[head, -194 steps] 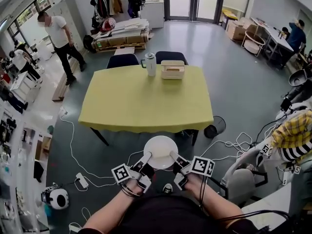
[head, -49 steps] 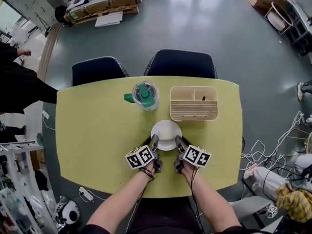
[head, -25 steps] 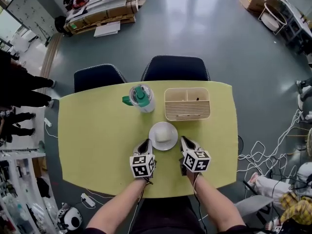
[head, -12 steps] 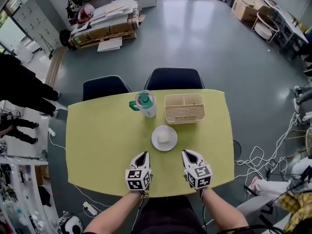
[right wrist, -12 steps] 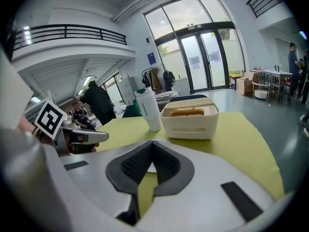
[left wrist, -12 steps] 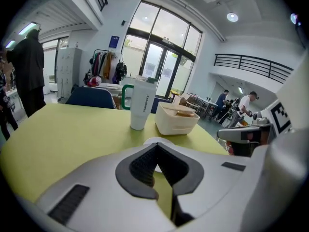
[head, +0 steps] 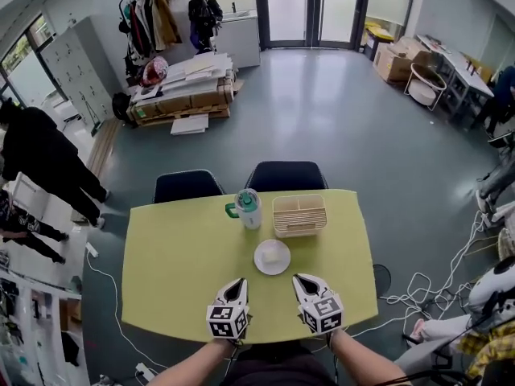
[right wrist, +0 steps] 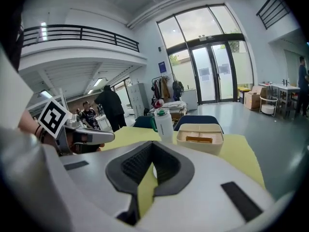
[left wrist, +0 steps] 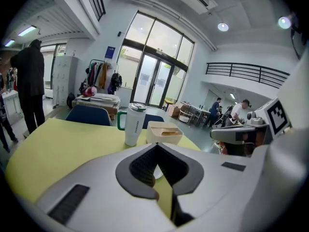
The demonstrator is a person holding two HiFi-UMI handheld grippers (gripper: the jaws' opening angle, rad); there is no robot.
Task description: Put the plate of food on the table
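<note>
Plate [head: 272,257] sat on table [head: 161,272], just ahead of jaws. Left gripper [head: 238,281] and right gripper [head: 298,278] both clenched, empty.

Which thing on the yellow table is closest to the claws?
The white plate. It sits just ahead of the left claw and the right claw, while the green-lidded cup and the beige box stand farther back, beyond it.

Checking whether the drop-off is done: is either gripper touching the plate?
No, the plate sits on the table, clear of the left gripper and the right gripper.
</note>
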